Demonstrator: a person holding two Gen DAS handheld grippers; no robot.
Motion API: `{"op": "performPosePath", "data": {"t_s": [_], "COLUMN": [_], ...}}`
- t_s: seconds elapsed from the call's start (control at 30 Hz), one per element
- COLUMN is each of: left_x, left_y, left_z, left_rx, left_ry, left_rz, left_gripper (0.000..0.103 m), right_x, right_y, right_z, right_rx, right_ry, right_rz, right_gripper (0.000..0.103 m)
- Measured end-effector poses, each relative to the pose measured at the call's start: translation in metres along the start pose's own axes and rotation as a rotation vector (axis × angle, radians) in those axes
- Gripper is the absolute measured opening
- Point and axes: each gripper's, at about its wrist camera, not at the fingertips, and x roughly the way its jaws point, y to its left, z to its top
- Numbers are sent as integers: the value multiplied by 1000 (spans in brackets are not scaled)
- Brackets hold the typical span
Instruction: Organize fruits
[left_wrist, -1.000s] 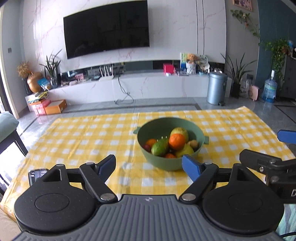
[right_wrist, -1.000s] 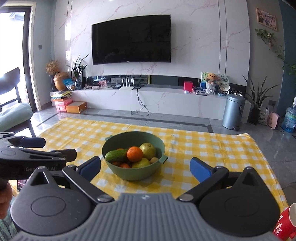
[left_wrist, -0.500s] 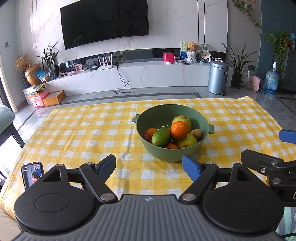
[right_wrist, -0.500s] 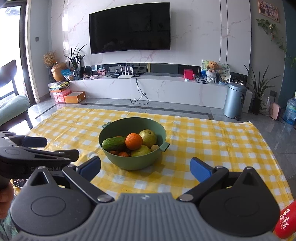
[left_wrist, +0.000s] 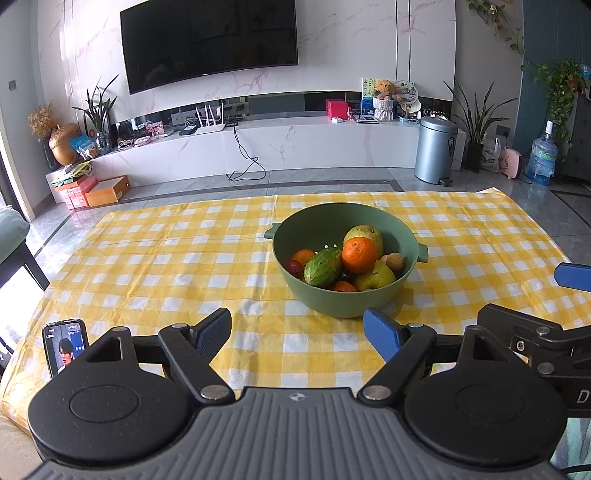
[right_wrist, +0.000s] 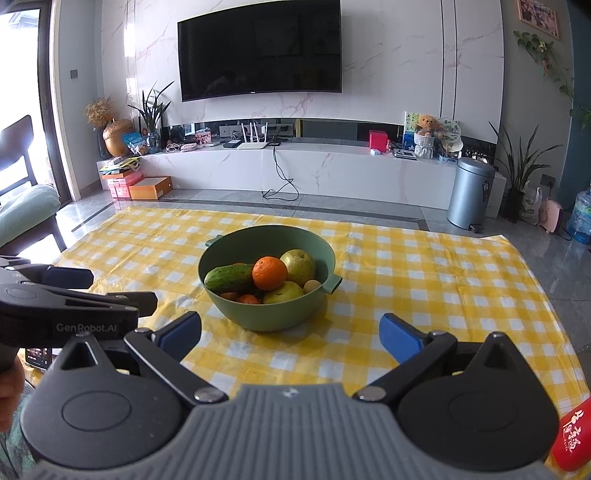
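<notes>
A green bowl with two small handles stands on the yellow checked cloth. It holds an orange, a green cucumber, yellow-green pears, a small brown fruit and smaller red and orange pieces. The same bowl sits centred in the right wrist view, orange on top. My left gripper is open just short of the bowl, nothing between its blue pads. My right gripper is open too, near side of the bowl, and empty.
A phone with a lit screen lies at the cloth's near left corner. A red cup pokes in at the lower right. Beyond the table lie a tiled floor, a TV bench and a metal bin. A chair stands at left.
Both grippers have dipped and moved closer to the bowl, which now looks larger and lower in both views. The phone has come fully into the left wrist view. Jaws stayed open.
</notes>
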Motion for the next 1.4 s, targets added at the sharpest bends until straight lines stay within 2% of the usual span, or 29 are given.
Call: {"op": "performPosePath", "data": {"t_s": [1.4], "left_x": [-2], "left_y": [2], "left_z": [-1], "left_rx": [-1], "left_ry": [-2], "left_rz": [-3], "left_gripper": [95], "right_x": [-1], "right_y": [0], "right_z": [-3], "right_rx": [7], "right_ry": [10], "right_rz": [2], "right_gripper": [99]}}
